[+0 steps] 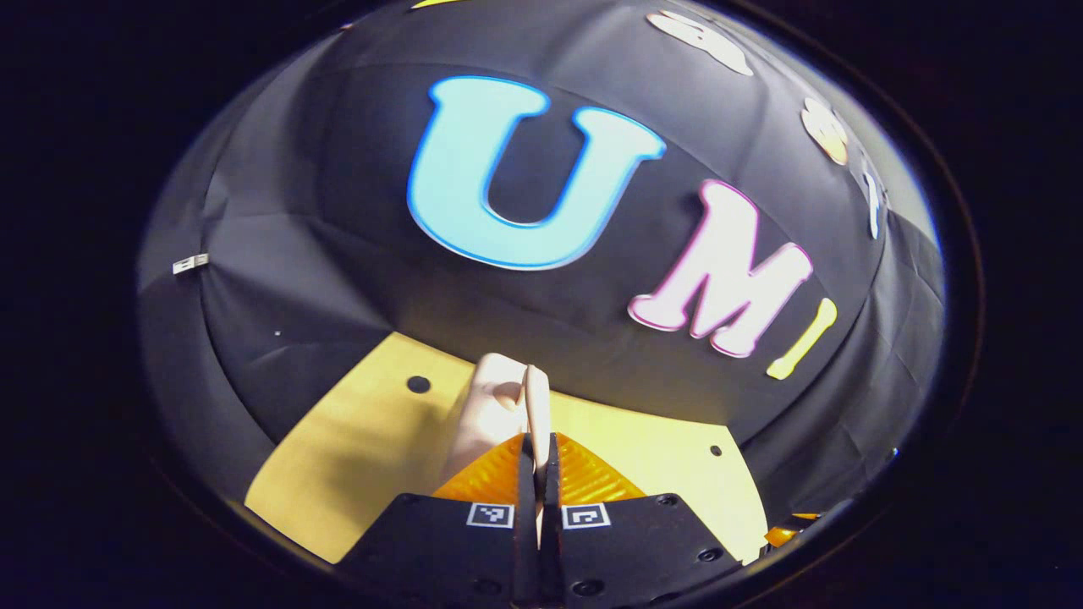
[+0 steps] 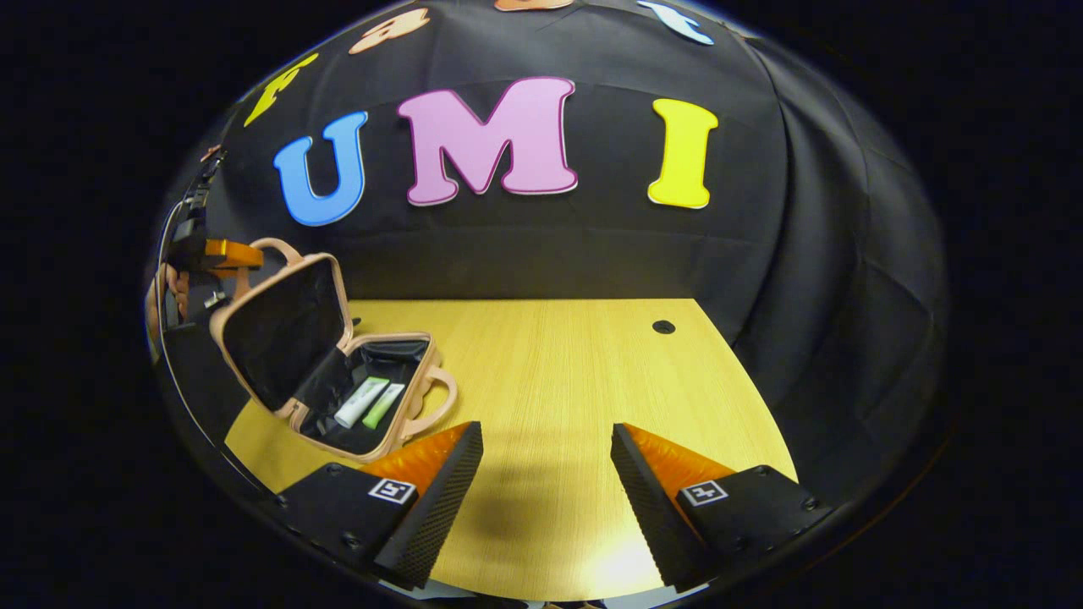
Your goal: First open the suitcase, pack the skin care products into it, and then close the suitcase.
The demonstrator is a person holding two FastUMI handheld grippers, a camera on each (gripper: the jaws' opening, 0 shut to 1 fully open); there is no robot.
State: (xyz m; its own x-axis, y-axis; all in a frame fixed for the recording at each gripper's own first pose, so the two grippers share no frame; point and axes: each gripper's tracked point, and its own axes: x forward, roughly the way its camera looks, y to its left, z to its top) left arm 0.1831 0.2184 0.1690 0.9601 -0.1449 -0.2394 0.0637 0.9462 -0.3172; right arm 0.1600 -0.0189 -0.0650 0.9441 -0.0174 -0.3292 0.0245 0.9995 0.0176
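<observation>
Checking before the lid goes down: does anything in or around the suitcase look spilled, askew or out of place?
Nothing stands out. Two tubes lie side by side inside the open suitcase; nothing looks spilled. The left tool is shut on the lid's edge.

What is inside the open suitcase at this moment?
Inside the suitcase lie two tubes side by side, a white tube and a green tube. The near wall hides part of the bottom.

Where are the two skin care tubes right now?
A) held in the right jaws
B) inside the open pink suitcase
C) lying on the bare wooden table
B: the white tube and green tube lie side by side in the open pink suitcase, under its raised lid.
</observation>
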